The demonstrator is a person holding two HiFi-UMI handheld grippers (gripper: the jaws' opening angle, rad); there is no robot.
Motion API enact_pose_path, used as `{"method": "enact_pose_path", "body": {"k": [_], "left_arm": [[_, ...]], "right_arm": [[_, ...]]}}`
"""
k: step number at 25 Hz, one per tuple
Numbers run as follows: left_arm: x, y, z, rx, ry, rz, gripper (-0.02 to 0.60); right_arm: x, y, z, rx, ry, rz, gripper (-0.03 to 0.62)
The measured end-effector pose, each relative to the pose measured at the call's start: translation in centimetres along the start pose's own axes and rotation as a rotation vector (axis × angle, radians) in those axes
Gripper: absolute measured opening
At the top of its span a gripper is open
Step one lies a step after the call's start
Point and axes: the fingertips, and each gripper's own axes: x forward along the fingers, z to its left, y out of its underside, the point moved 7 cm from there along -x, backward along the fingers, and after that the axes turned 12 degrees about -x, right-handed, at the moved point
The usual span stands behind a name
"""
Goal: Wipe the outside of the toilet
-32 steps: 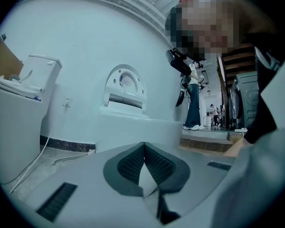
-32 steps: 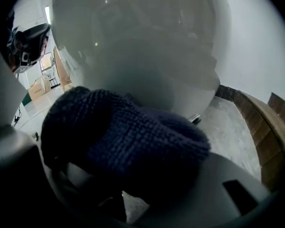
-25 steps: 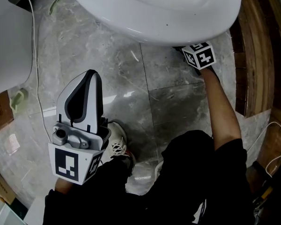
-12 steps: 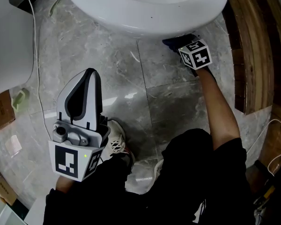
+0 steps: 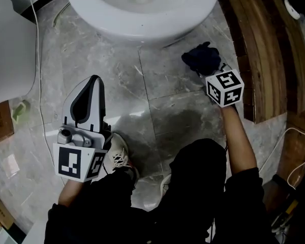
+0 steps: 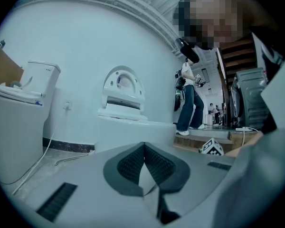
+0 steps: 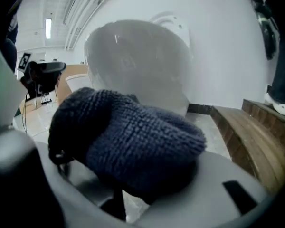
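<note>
head view looks steeply down on a white toilet [image 5: 117, 30], its bowl filling the top edge above a grey marble floor [image 5: 183, 121]. the right claw [image 5: 209, 70] is clenched on a dark blue cloth [image 5: 201, 58], which bulges out past the jaws, low near the floor and just off the bowl's front right. in this view the cloth sits clear of the rim's outline. the right gripper view has the knitted cloth [image 7: 128, 141] bunched between the jaws, with the toilet's rounded outer wall [image 7: 137, 65] rising close behind it (whether cloth and porcelain touch cannot be made out).

the left claw [image 5: 93, 85] is held well apart from the toilet, out over the floor above the person's pale shoe [image 5: 119, 159]. in the left gripper view its jaws are closed tip to tip with nothing between them.

a wooden step [image 5: 264, 50] runs along the right, and a second white toilet [image 5: 5, 60] stands at the left with a thin white cable [image 5: 38, 60] beside it.
</note>
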Motion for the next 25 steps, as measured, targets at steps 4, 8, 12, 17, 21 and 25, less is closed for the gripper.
{"method": "enact_pose_path", "body": {"k": [4,8,12,17,21,25], "left_arm": [[-0.1,-0.4,0.0,0.009,-0.016,-0.004,0.009],[-0.2,-0.6,-0.3,0.038,-0.016,-0.011,0.009],[0.0,-1.7,-0.4,0.047,-0.023,-0.025,0.009],[-0.9,-3.7,0.0,0.056,-0.052,-0.035,0.009],[-2.5,-5.7,0.6,0.050,-0.092,-0.019,0.009],[-3.4,-8.2,1.3,0.079,-0.091,-0.070,0.009]], "right_arm": [[-5.3,-3.8,0.4,0.078,0.027,-0.175,0.144],[-9.8,-7.2,1.4,0.096,0.085,-0.290,0.143],[-13.7,-9.0,1.8,0.052,0.195,-0.348,0.143],[-17.9,-10.6,1.8,0.029,0.321,-0.403,0.143],[-21.2,-12.0,1.9,0.039,0.419,-0.471,0.143],[-21.7,-13.3,2.2,0.041,0.472,-0.506,0.143]]}}
